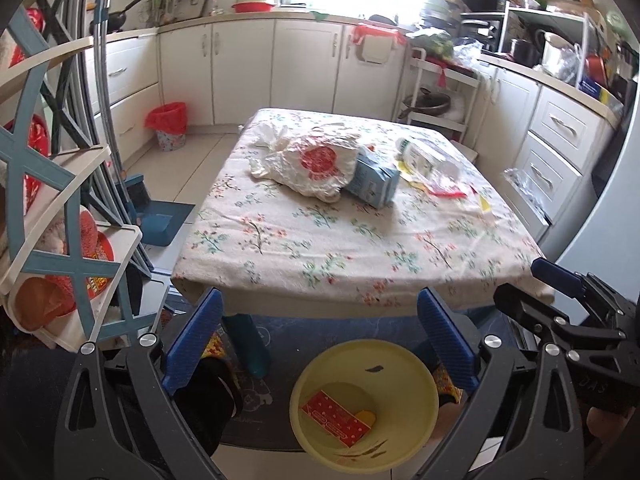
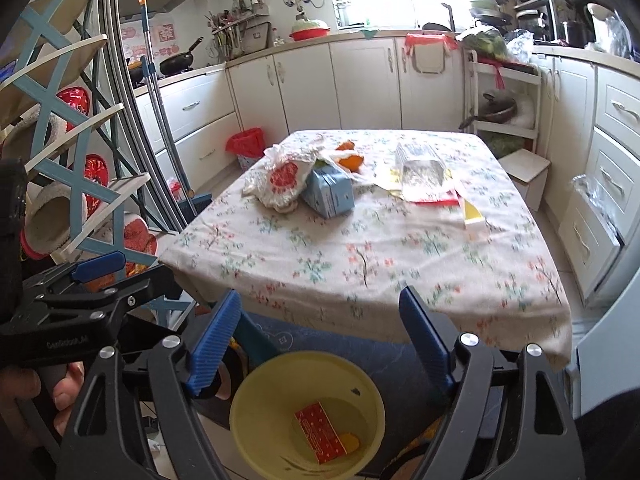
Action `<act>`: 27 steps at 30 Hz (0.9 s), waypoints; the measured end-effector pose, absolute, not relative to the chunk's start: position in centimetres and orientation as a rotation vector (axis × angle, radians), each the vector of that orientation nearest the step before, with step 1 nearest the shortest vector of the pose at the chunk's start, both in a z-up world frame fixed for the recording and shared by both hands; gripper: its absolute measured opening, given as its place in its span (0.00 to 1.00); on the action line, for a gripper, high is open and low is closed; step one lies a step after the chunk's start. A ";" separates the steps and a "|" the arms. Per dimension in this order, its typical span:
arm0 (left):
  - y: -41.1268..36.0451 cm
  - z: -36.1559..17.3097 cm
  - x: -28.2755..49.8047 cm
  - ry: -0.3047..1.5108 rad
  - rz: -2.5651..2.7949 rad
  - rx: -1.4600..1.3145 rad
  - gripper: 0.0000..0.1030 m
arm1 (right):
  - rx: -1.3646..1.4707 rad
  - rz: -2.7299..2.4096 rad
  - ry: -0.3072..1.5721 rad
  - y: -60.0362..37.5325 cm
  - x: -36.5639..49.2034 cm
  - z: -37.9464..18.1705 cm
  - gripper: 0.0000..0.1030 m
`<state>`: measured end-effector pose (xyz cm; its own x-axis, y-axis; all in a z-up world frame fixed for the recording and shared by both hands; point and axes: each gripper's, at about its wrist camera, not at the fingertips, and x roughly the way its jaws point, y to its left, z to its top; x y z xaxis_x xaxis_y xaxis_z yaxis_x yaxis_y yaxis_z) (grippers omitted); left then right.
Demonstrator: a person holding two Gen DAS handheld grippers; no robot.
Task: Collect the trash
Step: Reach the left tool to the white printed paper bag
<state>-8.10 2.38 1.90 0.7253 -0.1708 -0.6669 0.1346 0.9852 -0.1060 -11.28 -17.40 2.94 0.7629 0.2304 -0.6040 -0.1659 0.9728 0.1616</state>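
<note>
Crinkled plastic makes up most of what we see on the table: a white bag with a red round print (image 1: 308,164) lies slumped against a light blue carton (image 1: 372,182) tipped on its side, and next to them rests a clear, glossy wrapper (image 2: 420,172) over red and yellow paper scraps (image 2: 472,212). Orange peel (image 2: 350,156) sits behind the carton. All of it lies toward the far half of the floral tablecloth (image 1: 320,248), a soft, slightly rumpled fabric that drapes over the edges.

Below the near edge, on the floor, stands a round yellow plastic bin (image 1: 362,402), smooth-walled, holding a flat red dotted box (image 2: 322,436) and a small yellow piece.

We hold both grippers above that bin. Our left gripper (image 1: 320,340) and right gripper (image 2: 320,336) each have ribbed blue pads spread wide with nothing between them.

Around us is a kitchen with cream cabinets (image 1: 304,68), pale floor tiles and a red-lined wastebasket (image 1: 170,126).
</note>
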 end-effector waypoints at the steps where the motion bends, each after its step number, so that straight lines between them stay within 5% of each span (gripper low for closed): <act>1: 2.6 2.0 -7.6 0.742 -0.163 -0.057 0.91 | 0.099 0.219 0.667 -17.3 -10.9 3.0 0.76; 27: -3.3 -1.1 8.1 0.818 -0.177 0.244 0.91 | 0.178 0.222 0.809 -18.7 -1.1 1.3 0.79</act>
